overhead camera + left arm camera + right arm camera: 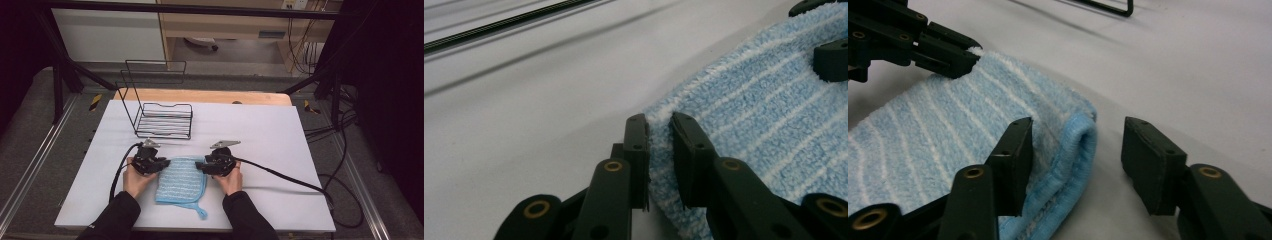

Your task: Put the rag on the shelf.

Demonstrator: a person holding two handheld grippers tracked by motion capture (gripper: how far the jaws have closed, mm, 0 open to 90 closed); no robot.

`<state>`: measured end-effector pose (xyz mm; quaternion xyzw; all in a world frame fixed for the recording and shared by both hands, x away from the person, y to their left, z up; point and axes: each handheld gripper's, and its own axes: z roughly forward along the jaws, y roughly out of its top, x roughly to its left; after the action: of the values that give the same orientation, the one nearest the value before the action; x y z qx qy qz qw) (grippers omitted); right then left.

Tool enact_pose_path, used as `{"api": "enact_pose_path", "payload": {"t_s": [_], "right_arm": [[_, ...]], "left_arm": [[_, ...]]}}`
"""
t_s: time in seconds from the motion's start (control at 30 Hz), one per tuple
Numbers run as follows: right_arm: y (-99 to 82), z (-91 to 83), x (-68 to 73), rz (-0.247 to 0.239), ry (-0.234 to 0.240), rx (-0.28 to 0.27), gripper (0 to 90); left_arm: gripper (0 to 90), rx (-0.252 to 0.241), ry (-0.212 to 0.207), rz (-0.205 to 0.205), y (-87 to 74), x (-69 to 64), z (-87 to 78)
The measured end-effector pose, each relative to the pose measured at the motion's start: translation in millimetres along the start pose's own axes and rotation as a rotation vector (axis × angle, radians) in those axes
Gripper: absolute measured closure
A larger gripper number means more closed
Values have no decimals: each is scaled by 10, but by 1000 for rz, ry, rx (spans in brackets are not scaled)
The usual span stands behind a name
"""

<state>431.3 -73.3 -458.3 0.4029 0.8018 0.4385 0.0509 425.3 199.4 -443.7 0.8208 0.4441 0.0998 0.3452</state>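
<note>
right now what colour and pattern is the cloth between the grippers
Light blue cloth with thin white stripes; the right gripper view shows it best.

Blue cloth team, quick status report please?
Left hand-held gripper shut on blue cloth corner. Right hand-held gripper open around opposite edge. Cloth flat on table. Wire rack well clear.

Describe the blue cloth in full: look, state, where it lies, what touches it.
The blue cloth is a fluffy, light blue terry piece with thin white stripes, a stitched blue border and a small loop at its near corner. It lies folded on the white table. The left gripper pinches its far left corner. The right gripper straddles its far right folded edge, one pad against it, the other apart.
</note>
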Motion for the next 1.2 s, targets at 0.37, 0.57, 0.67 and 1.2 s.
{"api": "enact_pose_path", "payload": {"t_s": [0.37,0.57,0.67,1.2], "right_arm": [[-20,8,34,69,53,32,681],[0,-1,26,104,82,54,773],[14,-10,20,116,87,60,790],[56,-90,43,123,98,32,802]], "left_arm": [[765,-8,-10,-2,-12,16,-1],[771,-13,-24,-26,-16,35,-2],[776,-16,-30,-38,-20,44,-5],[808,-60,-44,-59,-32,45,-101]]}}
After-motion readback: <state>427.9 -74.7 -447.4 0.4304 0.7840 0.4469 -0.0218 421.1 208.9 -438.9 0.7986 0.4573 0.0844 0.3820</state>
